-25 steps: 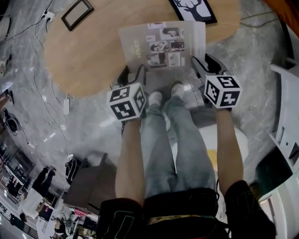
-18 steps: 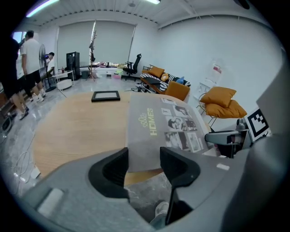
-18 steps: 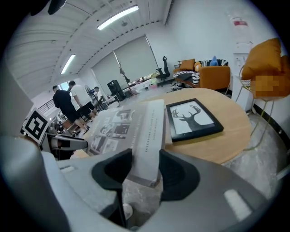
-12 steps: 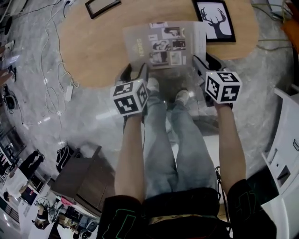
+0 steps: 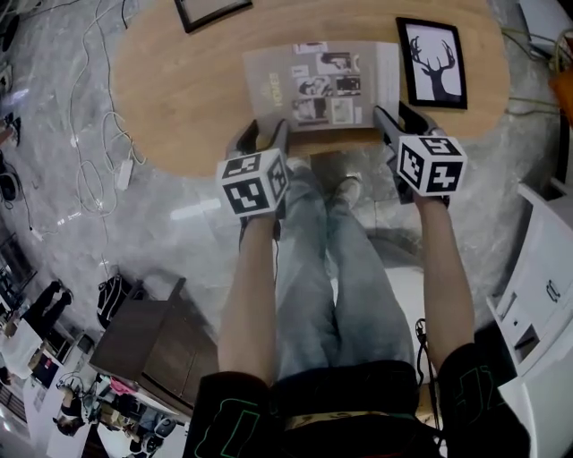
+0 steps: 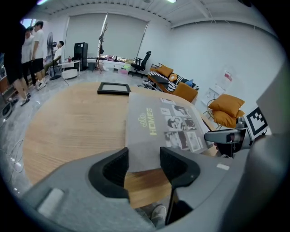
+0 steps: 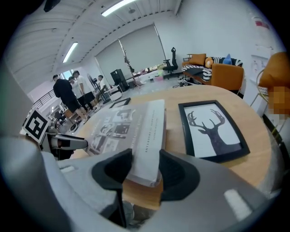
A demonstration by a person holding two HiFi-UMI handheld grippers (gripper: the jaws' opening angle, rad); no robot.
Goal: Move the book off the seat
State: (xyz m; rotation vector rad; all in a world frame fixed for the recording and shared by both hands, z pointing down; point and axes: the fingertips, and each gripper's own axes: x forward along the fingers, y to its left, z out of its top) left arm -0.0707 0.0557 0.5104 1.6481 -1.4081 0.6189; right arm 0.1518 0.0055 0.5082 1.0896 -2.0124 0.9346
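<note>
Presently, book (image 5: 320,82): thick, likely stiff and weighty, over the table (image 5: 179,98) just ahead, left tool (image 5: 262,134) and right tool (image 5: 398,121) each clamped on a near corner, a hold judged sound.

Open-plan office or studio, swivel chair (image 6: 144,61), orange sofa (image 7: 225,74), ceiling strip light (image 7: 117,6), standing people (image 7: 68,95)

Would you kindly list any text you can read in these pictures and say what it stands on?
"HOMES": yellow letters on the cover of the grey hardcover book.
Print along that book's spine: too small to read.
Black-framed deer picture: no words.
</note>
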